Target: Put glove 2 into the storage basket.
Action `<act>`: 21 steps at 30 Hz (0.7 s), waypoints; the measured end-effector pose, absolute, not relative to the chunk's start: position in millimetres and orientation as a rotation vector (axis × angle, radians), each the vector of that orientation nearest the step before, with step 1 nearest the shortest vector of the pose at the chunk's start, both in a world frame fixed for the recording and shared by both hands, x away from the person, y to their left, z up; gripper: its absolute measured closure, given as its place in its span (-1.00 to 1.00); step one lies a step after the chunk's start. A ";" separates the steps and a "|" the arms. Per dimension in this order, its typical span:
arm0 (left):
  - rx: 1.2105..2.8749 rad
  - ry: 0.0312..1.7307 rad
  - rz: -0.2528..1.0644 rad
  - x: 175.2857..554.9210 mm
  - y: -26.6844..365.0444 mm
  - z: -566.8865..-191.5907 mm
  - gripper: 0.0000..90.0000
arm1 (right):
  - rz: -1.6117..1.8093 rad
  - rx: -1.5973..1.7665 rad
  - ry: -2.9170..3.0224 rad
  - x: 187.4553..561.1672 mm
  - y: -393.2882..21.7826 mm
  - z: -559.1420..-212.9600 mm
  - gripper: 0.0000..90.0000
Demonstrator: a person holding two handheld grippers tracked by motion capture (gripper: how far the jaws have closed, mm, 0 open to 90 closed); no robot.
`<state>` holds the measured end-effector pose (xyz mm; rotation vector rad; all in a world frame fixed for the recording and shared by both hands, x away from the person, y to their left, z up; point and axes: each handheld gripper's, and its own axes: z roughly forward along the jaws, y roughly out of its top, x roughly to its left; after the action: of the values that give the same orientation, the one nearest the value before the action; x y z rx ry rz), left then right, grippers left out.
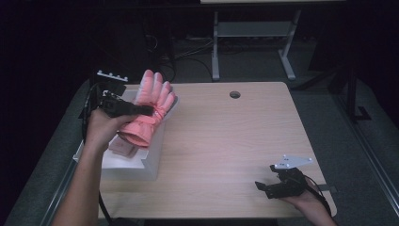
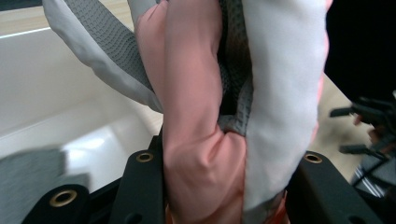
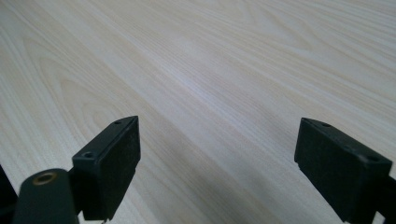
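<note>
Overhead view; two close table-level [image 1: 226, 141] views

The glove [image 1: 149, 106] is looking like soft padded cloth, pink and faintly sheened on the back; in the left gripper view its palm [image 2: 116, 51] is showing grey, rough-grained grip fabric beside smooth white cloth. The left tongs [image 2: 224, 186] and right tongs [image 3: 217, 168] are showing matt black plastic with small brass-coloured eyelets. The worktop [image 1: 226, 141] is looking like pale wood-grain laminate, smooth and lightly shining. The box [image 1: 141, 165] at left is appearing white and smooth.
</note>
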<state>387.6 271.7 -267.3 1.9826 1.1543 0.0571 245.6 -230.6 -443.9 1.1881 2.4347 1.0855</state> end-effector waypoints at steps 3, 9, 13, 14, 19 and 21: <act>1.951 1.205 0.072 390.0 288.5 -270.7 0.34 | 1.084 1.191 2.433 245.7 -230.5 -444.2 -0.69; 1.924 1.313 0.119 395.3 315.6 -285.4 0.33 | 1.080 1.197 2.434 247.0 -232.0 -444.5 -0.69; 1.921 1.371 0.119 400.7 322.5 -303.1 0.33 | 1.079 1.191 2.436 246.6 -231.4 -445.1 -0.69; 1.919 1.384 0.117 402.1 323.1 -308.0 0.33 | 1.078 1.193 2.437 246.6 -231.4 -445.1 -0.68; 1.955 1.437 0.099 410.2 319.7 -332.7 0.33 | 1.079 1.197 2.437 246.6 -232.4 -444.6 -0.69; 1.963 1.447 0.083 413.3 317.3 -342.7 0.33 | 1.074 1.200 2.442 246.4 -232.4 -444.6 -0.68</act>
<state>413.3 317.3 -342.7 1.9632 1.4474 0.0829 246.4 -232.4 -444.6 1.1997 2.4415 1.0744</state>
